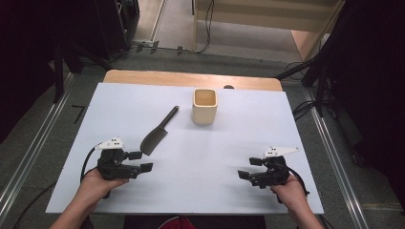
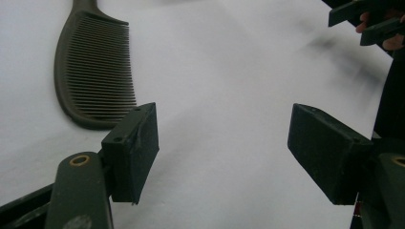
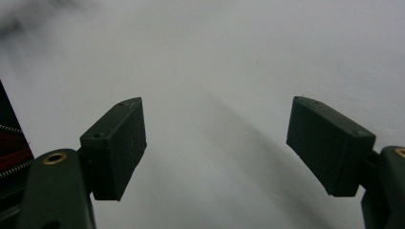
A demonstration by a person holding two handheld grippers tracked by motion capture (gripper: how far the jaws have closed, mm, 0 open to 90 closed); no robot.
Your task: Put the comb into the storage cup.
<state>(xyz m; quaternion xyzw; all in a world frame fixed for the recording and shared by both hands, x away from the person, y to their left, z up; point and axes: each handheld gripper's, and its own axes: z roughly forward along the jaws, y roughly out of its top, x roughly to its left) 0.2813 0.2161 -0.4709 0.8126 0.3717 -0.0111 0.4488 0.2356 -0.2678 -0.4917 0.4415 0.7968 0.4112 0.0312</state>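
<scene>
Comb (image 1: 158, 132) just beyond left claw (image 1: 141, 161) (gaping)

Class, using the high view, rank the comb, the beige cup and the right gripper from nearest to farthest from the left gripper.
1. Comb, just ahead of the left gripper.
2. Beige cup, farther back, near the middle.
3. Right gripper, across on the right side; close to the cup's distance, though slightly farther.

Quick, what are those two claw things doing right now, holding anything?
Left gripper: open, holding nothing; the dark comb lies just beyond it.
Right gripper: open, holding nothing.
</scene>
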